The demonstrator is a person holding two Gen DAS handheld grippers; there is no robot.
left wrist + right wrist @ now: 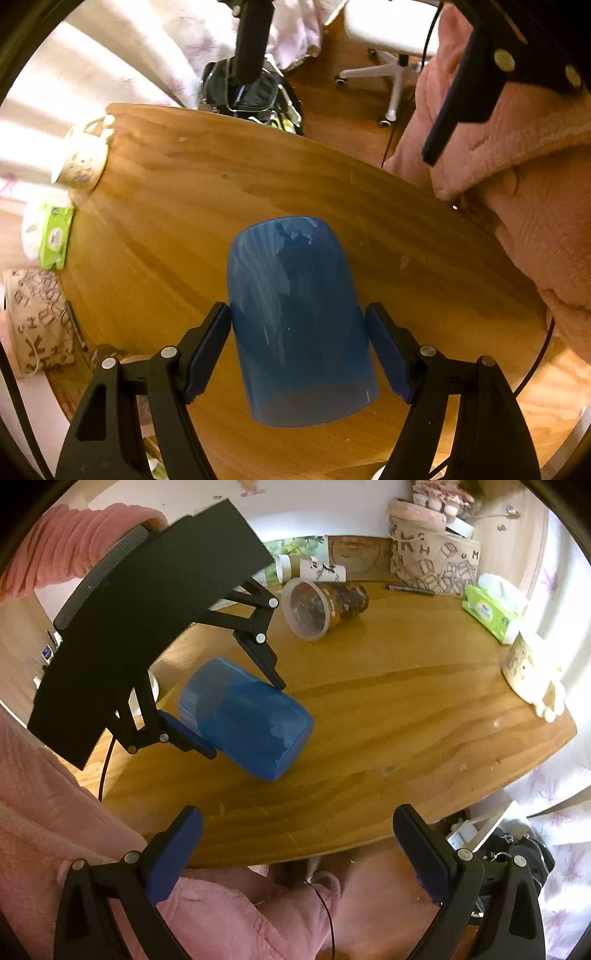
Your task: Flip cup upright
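A blue plastic cup [299,317] is tilted on the wooden table [184,192], its closed base pointing away from my left gripper [298,321], its open rim toward it. The left gripper's blue pads sit on either side of the cup; the left pad touches it, a thin gap shows at the right pad. In the right wrist view the cup [247,720] leans between the left gripper's fingers [188,738], base low on the table. My right gripper [295,830] is open and empty, over the table's near edge, apart from the cup.
A clear plastic cup [321,605] lies on its side at the back. A cream mug [532,672] and a green tissue pack [487,613] sit at the right edge. A patterned bag [436,561] and pen [410,589] stand behind. My pink sleeve [517,192] overhangs the table.
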